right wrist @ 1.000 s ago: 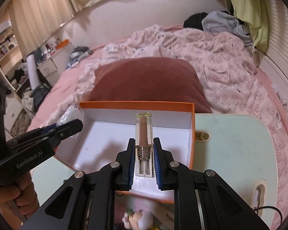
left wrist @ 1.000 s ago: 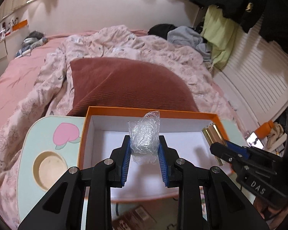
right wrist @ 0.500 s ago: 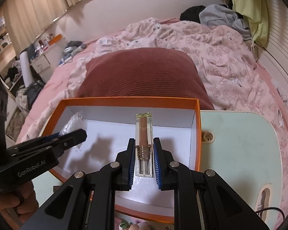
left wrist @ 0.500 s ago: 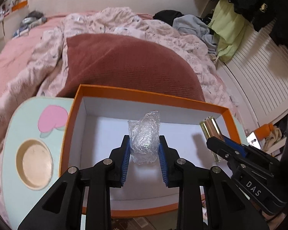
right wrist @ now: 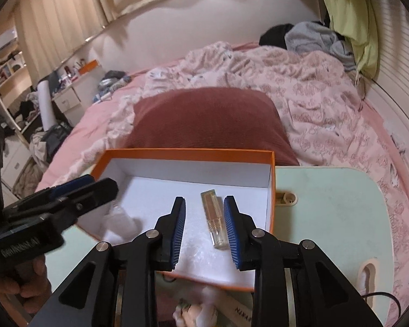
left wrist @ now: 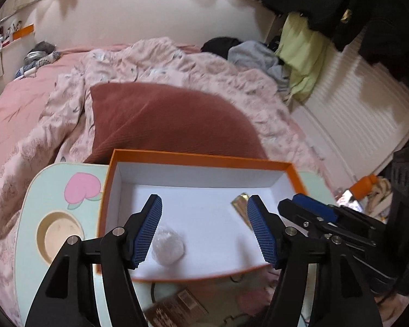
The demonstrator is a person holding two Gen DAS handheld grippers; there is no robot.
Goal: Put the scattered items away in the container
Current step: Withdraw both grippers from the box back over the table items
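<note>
Left tongs point(left wrist: 204, 229) spread wide, empty above orange-rimmed white cardboard box point(left wrist: 199, 159) on pale green bench point(left wrist: 41, 190); crumpled clear plastic wad point(left wrist: 168, 248) lies inside, likely dropped; right tongs point(right wrist: 204, 231) parted, straddling clear rectangular lip-gloss tube point(right wrist: 214, 222) flat on box floor

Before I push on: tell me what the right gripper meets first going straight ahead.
Probably the lip gloss tube lying on the orange box floor between the open jaws of the right gripper; depth unclear.
</note>
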